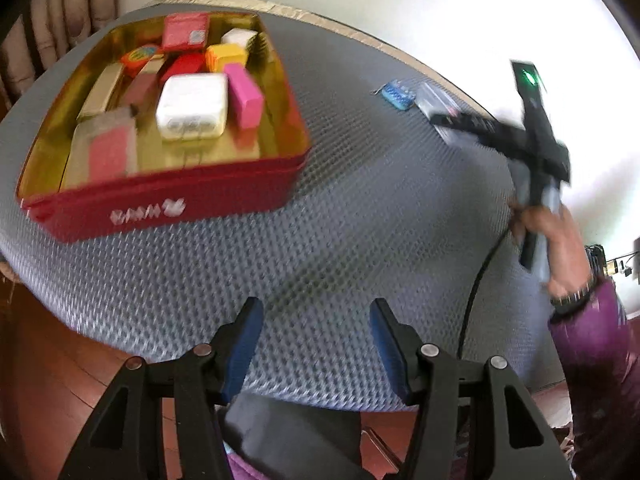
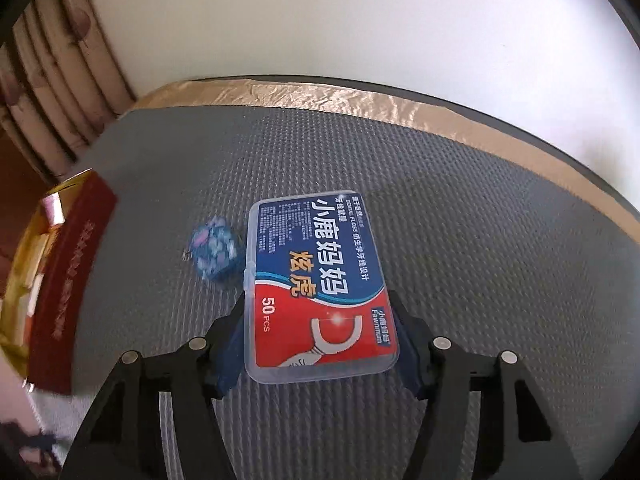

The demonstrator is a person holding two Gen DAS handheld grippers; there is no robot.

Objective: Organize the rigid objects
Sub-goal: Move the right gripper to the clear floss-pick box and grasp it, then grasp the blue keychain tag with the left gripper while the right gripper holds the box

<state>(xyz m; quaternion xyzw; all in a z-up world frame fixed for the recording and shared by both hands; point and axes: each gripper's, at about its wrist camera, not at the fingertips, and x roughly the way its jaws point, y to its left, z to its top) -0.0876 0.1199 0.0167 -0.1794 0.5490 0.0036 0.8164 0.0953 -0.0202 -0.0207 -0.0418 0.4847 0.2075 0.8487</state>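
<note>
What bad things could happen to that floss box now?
The right tool grips only the near end of the floss box, so the smooth plastic might slip or tilt. The small blue packet lies right beside it and could get knocked. The red tin already looks crowded, so fitting the box in may be tricky.

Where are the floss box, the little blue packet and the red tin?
floss box (image 2: 320, 280), right wrist view, middle of its label.
blue packet (image 2: 214, 254), right wrist view, its centre.
red tin (image 1: 160, 204), left wrist view, front wall.

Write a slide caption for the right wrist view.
Right gripper straddles a dental floss box on the gray mat.
</note>
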